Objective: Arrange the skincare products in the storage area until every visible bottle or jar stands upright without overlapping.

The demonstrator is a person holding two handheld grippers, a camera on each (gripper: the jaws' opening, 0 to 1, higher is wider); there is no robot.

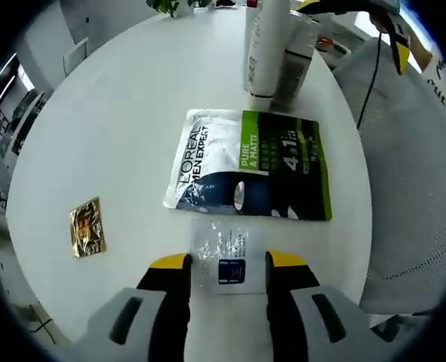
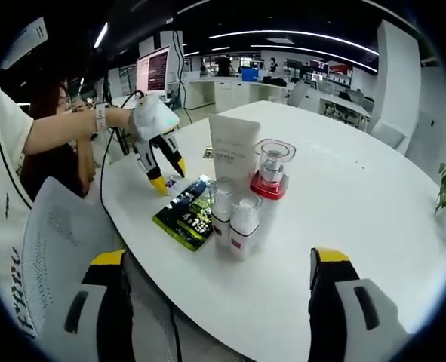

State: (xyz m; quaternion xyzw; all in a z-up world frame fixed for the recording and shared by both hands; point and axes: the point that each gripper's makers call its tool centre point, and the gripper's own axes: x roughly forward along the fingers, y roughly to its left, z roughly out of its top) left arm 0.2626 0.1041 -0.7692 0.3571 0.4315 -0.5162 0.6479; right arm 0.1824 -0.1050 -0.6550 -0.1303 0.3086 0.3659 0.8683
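— What did you have on the left side?

— My left gripper (image 1: 228,261) sat low over the white round table (image 1: 117,128), its yellow-tipped jaws closed in on a small clear sachet (image 1: 221,255) with a dark blue label. The sachet lay flat between them; the jaws sat right at its edges, though I could not tell how firmly they pressed. Just beyond it lay the green, white and black pouch (image 1: 250,164), flat, its near edge almost meeting the sachet. A small gold packet (image 1: 87,227) lay well apart, off to one side.

— And the bottles?

— In the right gripper view they stood upright in a tight cluster: a tall white tube (image 2: 233,150), a clear jar with a red base (image 2: 272,171), and two small white bottles (image 2: 235,218) in front, just beside the pouch (image 2: 187,213). They crowded each other from that angle; whether they touched I could not say.

— Your right gripper?

— The right gripper (image 2: 218,275) hung wide open, empty, near the table edge and short of the cluster. Across the table I saw the left gripper (image 2: 170,172) pointing down at the sachet.
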